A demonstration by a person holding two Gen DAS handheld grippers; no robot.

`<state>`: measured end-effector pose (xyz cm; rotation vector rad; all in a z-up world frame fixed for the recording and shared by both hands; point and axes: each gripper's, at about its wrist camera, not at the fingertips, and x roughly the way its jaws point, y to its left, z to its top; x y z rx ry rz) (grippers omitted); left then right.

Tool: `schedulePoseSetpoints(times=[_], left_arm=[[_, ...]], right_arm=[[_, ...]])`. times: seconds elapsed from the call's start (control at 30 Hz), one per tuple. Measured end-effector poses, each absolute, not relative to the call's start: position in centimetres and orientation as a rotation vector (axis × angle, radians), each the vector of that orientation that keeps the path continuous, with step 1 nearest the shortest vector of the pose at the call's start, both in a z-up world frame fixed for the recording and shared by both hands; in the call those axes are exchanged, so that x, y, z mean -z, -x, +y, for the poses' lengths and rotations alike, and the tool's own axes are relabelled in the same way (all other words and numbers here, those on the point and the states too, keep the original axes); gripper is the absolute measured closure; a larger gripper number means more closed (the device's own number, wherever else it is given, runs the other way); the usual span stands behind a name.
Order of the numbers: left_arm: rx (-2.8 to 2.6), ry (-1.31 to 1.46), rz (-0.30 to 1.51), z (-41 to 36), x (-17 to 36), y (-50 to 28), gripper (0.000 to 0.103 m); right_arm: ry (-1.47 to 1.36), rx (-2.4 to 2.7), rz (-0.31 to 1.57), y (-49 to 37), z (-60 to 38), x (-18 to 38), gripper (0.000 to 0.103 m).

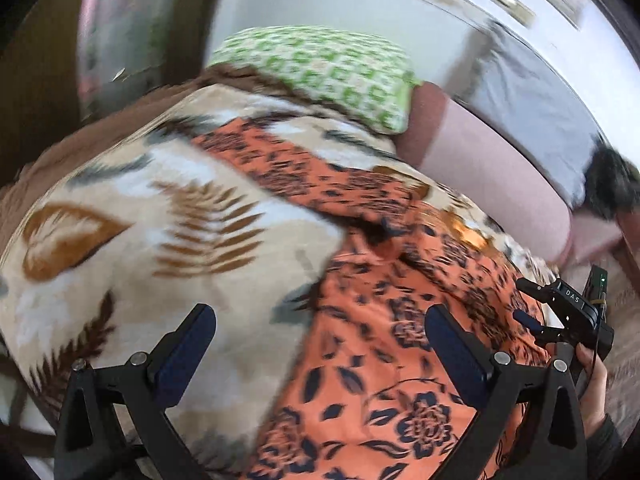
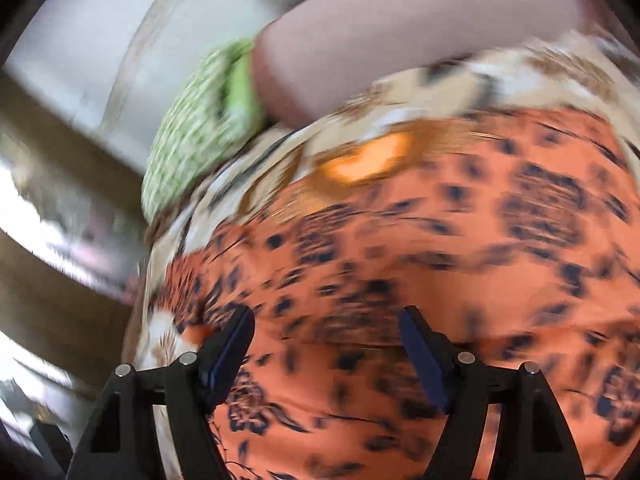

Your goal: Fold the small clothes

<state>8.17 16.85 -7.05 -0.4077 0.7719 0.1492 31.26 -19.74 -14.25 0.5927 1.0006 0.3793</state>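
An orange garment with a dark blue flower print point(image 1: 372, 380) lies spread on a beige leaf-patterned blanket point(image 1: 132, 216). My left gripper point(image 1: 320, 328) is open and empty, just above the garment's left edge. My right gripper point(image 2: 326, 328) is open and empty over the same garment point(image 2: 420, 248); it also shows at the right of the left wrist view point(image 1: 536, 312), held by a hand. Both views are motion-blurred.
A green-and-white patterned pillow point(image 1: 320, 72) lies at the head of the bed, also in the right wrist view point(image 2: 200, 128). A pink bolster point(image 1: 488, 168) runs along the far side by a grey wall point(image 1: 320, 4). A dark furry object point(image 1: 612, 184) sits at the far right.
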Motion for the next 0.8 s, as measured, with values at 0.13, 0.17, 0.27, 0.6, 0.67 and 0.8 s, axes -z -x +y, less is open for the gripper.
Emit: schedulePoseSetpoints(times=[0.13, 0.17, 0.27, 0.6, 0.67, 0.8], left_arm=[[-0.138, 0.338, 0.776, 15.5, 6.5, -10.4, 0.000], [-0.144, 0.342, 0.790, 15.8, 6.6, -11.1, 0.000], [-0.153, 0.378, 0.815, 16.7, 6.8, -11.8, 0.000], [-0.140, 0.310, 0.810, 15.8, 6.8, -10.4, 0.000], [-0.144, 0.310, 0.814, 15.8, 7.0, -10.2, 0.000], [-0.141, 0.338, 0.835, 15.9, 7.7, -10.2, 0.000]], right_arm=[[-0.727, -0.339, 0.988, -31.3, -25.1, 15.6, 0.025], [-0.745, -0.312, 1.001, -31.6, -26.2, 16.4, 0.025], [-0.926, -0.336, 1.014, -32.2, -28.4, 17.9, 0.025], [-1.006, -0.206, 0.888, -32.2, -35.7, 17.5, 0.031], [-0.919, -0.180, 0.863, -32.0, -36.0, 15.9, 0.031], [-0.765, -0.140, 0.972, -33.4, -36.5, 16.0, 0.031]])
